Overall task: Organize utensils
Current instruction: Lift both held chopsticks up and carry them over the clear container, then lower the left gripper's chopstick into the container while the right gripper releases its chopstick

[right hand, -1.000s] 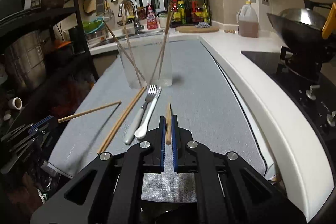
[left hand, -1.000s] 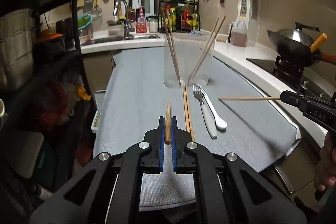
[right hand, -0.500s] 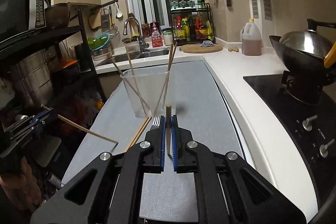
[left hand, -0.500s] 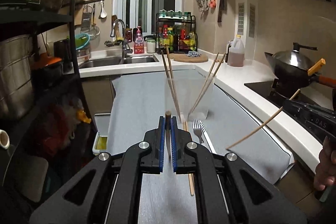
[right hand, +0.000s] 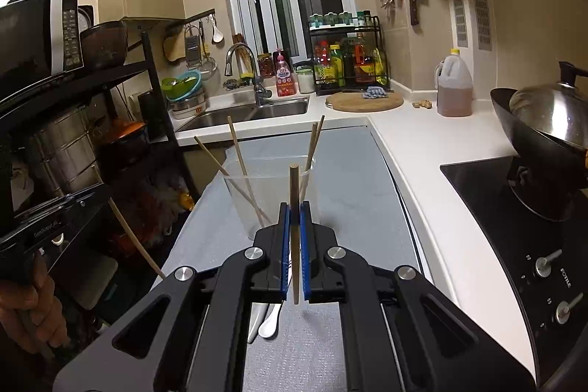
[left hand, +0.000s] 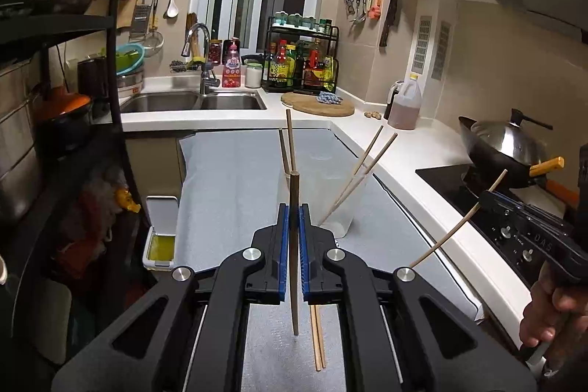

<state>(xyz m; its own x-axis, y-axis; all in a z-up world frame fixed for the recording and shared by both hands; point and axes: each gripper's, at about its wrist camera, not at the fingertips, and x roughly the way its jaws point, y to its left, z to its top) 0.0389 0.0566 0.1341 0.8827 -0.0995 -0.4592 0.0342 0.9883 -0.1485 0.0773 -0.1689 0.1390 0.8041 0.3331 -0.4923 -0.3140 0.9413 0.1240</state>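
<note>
My left gripper [left hand: 293, 219] is shut on a wooden chopstick [left hand: 294, 259] that hangs nearly upright between its blue pads. My right gripper [right hand: 294, 219] is shut on a second chopstick [right hand: 294, 237], also nearly upright. Both are raised above the grey mat [left hand: 228, 179], in front of a clear plastic cup [left hand: 340, 204] that holds several chopsticks. A pair of chopsticks [left hand: 318, 337] lies on the mat below the left gripper. A fork and a white spoon [right hand: 270, 322] lie below the right gripper, mostly hidden. In the left wrist view the other gripper [left hand: 488, 202] shows at the right with its chopstick.
A wok [left hand: 503, 149] sits on the black hob [right hand: 514, 226] at the right. The sink [left hand: 191, 101], a spice rack [left hand: 301, 61], a round cutting board [left hand: 318, 103] and an oil jug [left hand: 404, 105] stand at the back. A dark shelf rack [right hand: 92, 135] lines the left.
Both grippers have risen from the mat with their chopsticks, which have swung from lying flat to nearly upright. The cup and the utensils on the mat now sit lower in both views.
</note>
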